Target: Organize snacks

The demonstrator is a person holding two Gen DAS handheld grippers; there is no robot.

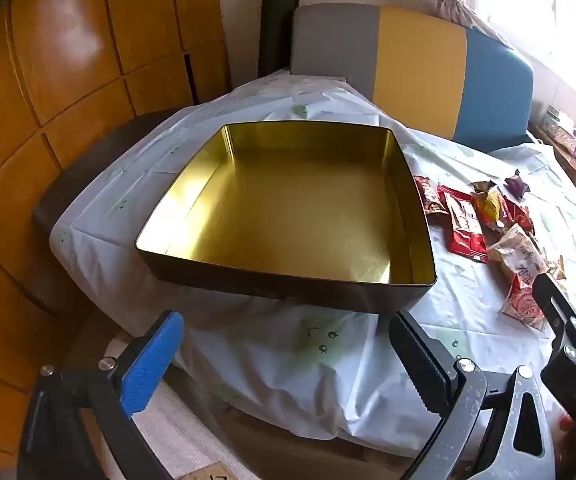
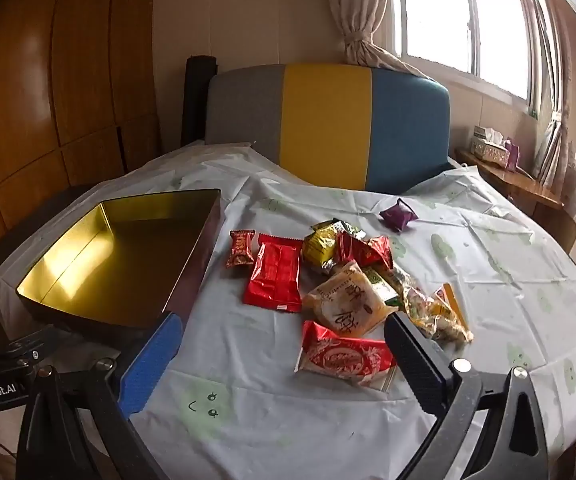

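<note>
On tablecloth (image 2: 247,420): one gold tin (image 2: 127,256), roughly ten snack packets (image 2: 275,276); both tongs (image 1: 288,364) (image 2: 283,364) released.

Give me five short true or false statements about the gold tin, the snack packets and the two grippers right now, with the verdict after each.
1. The square gold-lined metal tin has nothing in it. True.
2. The small purple wrapped snack lies inside the tin. False: it lies alone on the pale plastic tablecloth, beyond the pile.
3. The right gripper stands open, holding nothing. True.
4. The left gripper is clamped on the tin's rim. False: it is open, short of the tin.
5. The flat red foil packet lies on the tablecloth beside the tin. True.
</note>
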